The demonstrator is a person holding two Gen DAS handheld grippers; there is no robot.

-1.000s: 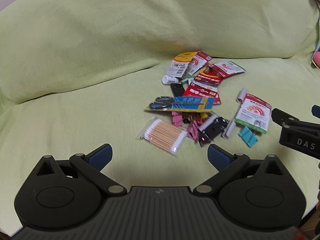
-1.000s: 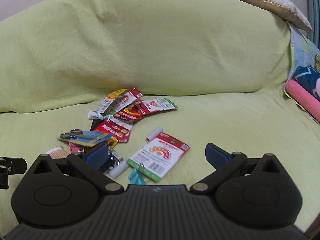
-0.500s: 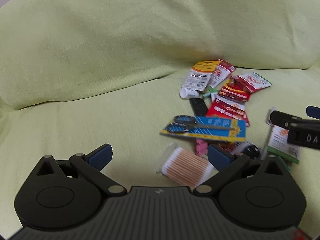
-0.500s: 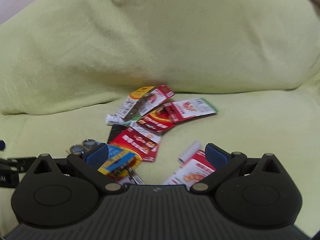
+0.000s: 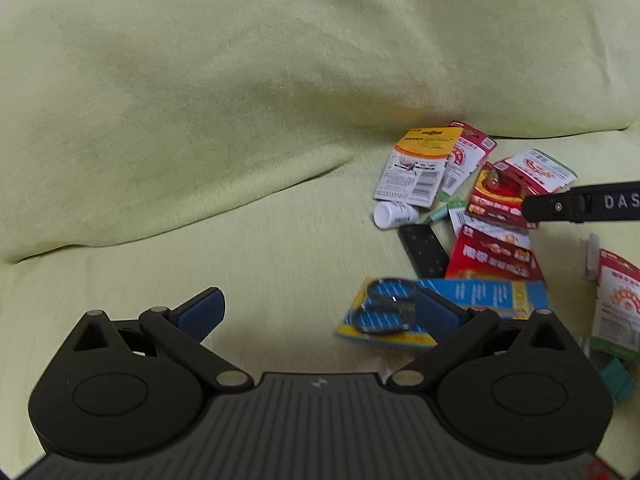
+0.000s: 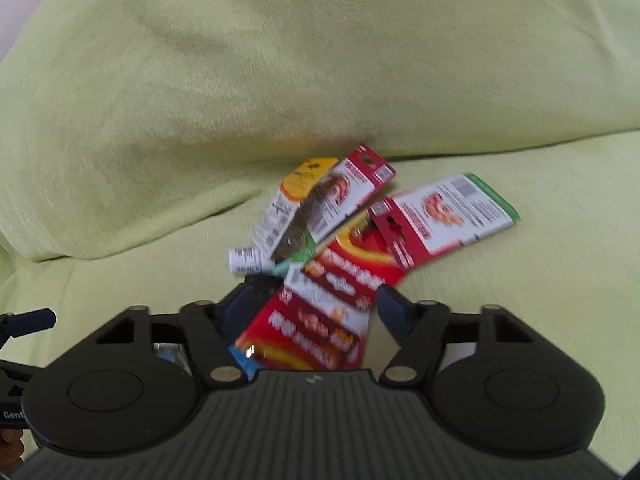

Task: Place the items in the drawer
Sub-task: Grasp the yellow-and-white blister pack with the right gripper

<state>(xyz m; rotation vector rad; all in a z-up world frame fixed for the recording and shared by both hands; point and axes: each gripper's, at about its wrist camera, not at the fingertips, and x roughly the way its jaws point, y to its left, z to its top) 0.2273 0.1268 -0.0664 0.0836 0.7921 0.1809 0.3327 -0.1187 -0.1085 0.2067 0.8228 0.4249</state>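
Note:
A heap of small items lies on the green-covered sofa seat (image 5: 280, 240). It holds red packets (image 6: 344, 280), an orange-and-white packet (image 5: 420, 164), a white bottle (image 5: 394, 214), a black remote (image 5: 424, 250) and scissors on a blue card (image 5: 400, 312). My right gripper (image 6: 318, 308) is open, partly narrowed, low over the heap with a red packet (image 6: 312, 332) between its fingers; contact cannot be told. My left gripper (image 5: 318, 312) is open and empty, with its right finger (image 5: 436, 314) in front of the scissors card. No drawer is in view.
The sofa's green backrest (image 6: 320, 60) rises right behind the heap. A white-and-red card (image 5: 616, 312) and a teal clip (image 5: 616, 376) lie at the heap's right edge. Bare green seat (image 5: 160, 248) stretches to the left of the items.
Both grippers have moved forward and down toward the heap. The right gripper's jaws have narrowed and now straddle a red packet. The left gripper stays wide.

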